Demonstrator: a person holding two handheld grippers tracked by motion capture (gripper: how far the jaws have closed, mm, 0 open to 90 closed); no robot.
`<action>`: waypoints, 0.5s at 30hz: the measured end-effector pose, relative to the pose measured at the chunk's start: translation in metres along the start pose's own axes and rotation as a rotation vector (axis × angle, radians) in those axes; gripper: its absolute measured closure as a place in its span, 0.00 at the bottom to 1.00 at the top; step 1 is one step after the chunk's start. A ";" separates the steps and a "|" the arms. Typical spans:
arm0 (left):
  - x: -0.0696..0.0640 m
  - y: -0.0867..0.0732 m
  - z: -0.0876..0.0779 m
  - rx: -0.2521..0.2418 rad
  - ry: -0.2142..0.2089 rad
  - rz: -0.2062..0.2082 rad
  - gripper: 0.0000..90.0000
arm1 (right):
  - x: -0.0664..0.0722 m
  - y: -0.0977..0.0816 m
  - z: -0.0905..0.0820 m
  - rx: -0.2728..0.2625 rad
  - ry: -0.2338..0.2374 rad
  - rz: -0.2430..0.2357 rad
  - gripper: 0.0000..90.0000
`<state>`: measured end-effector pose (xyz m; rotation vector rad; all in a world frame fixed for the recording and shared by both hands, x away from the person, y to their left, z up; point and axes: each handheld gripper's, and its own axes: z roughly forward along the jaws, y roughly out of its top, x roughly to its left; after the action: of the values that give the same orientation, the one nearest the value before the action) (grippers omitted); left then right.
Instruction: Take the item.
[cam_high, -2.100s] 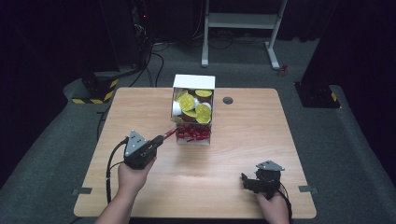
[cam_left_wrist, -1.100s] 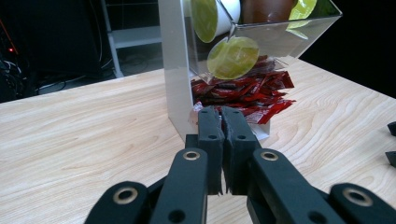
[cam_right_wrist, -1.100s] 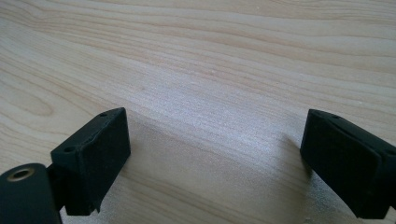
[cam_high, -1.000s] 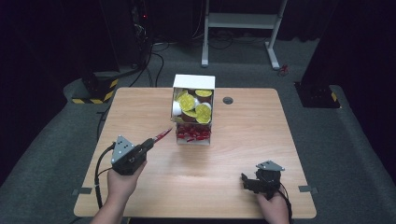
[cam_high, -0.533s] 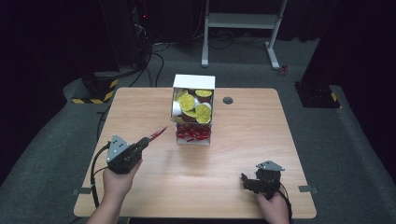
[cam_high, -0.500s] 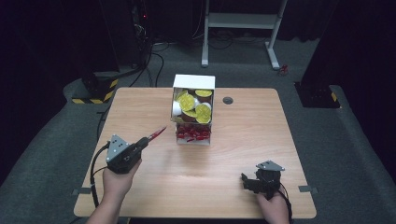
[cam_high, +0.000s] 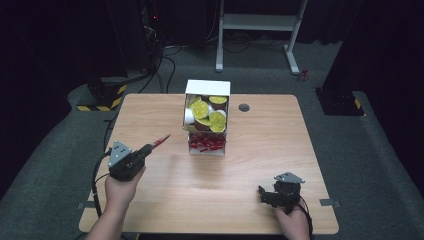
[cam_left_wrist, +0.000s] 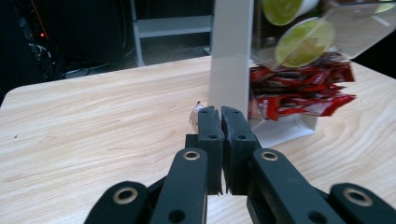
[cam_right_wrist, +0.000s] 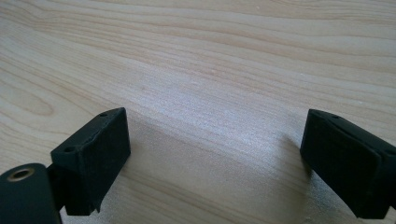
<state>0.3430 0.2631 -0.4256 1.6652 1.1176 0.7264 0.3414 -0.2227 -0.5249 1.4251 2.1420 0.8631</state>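
Observation:
A white dispenser box (cam_high: 207, 90) stands at the table's far middle, with yellow-lidded cups (cam_high: 218, 119) in its upper part and red packets (cam_high: 206, 143) in its lower tray. My left gripper (cam_high: 150, 148) hovers left of the box, shut on a red packet (cam_high: 161, 141) that sticks out toward it. In the left gripper view the jaws (cam_left_wrist: 220, 114) are pressed together, with a sliver of the packet (cam_left_wrist: 195, 112) past their tips and the tray's red packets (cam_left_wrist: 299, 88) beyond. My right gripper (cam_high: 263, 194) rests at the near right, open over bare wood (cam_right_wrist: 215, 140).
The wooden table (cam_high: 280, 130) has a small dark grommet (cam_high: 244, 107) right of the box. A white metal stand (cam_high: 260, 22) and cables lie on the dark floor behind. A cable (cam_high: 97, 170) trails from the left gripper.
My left hand has drawn back to the left and toward the near edge, carrying the red packet away from the dispenser. The right gripper has stayed put.

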 end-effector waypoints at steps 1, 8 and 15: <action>0.003 0.000 0.001 0.004 0.007 -0.002 0.97 | 0.000 0.000 0.000 0.000 0.000 0.000 0.09; 0.019 -0.003 0.011 0.025 0.041 -0.007 0.97 | 0.000 0.000 0.000 -0.001 0.000 -0.002 0.09; 0.029 -0.003 0.020 0.043 0.058 -0.013 0.97 | 0.000 0.000 0.000 -0.001 0.000 -0.003 0.09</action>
<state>0.3703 0.2820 -0.4362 1.6809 1.1911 0.7517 0.3413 -0.2229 -0.5250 1.4213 2.1427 0.8634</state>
